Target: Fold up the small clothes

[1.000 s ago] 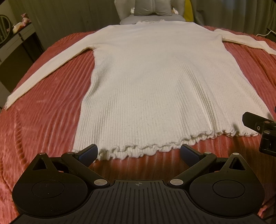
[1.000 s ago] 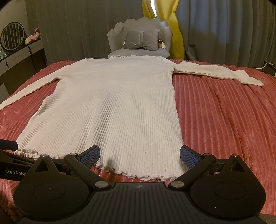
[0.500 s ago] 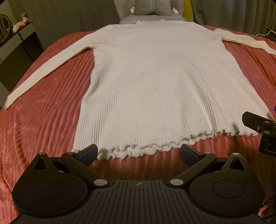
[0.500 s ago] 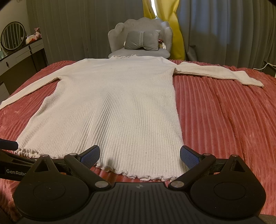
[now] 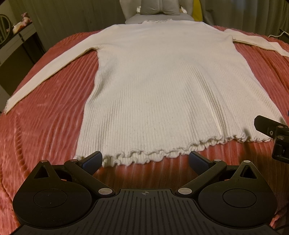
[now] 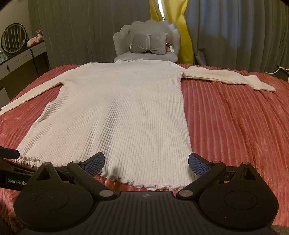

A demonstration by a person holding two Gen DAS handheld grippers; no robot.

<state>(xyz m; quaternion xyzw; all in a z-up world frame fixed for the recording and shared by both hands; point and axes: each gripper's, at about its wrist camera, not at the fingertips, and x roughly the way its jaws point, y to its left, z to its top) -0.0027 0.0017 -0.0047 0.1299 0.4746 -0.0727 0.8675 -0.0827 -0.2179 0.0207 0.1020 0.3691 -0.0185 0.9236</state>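
Grey curtains (image 6: 81,30) hang behind a grey shell-backed chair (image 6: 147,45), beside a yellow drape (image 6: 178,25).

1. Ahead of both tongs, the sweater (image 5: 162,94) is cream-white with fine lengthwise ribbing and a frilled hem.
2. Under it, the bedspread (image 6: 234,130) is salmon red with raised corded stripes.
3. The left gripper (image 5: 144,160) and right gripper (image 6: 146,161) are matte black; their pads (image 6: 197,163) are blue with a fine dotted grid.
4. Far beyond the tongs, the chair (image 6: 124,36) and its bow-shaped cushion (image 6: 148,43) are grey.
5. Behind them, pleated curtains (image 6: 234,32) are grey, with one yellow curtain (image 6: 175,16).
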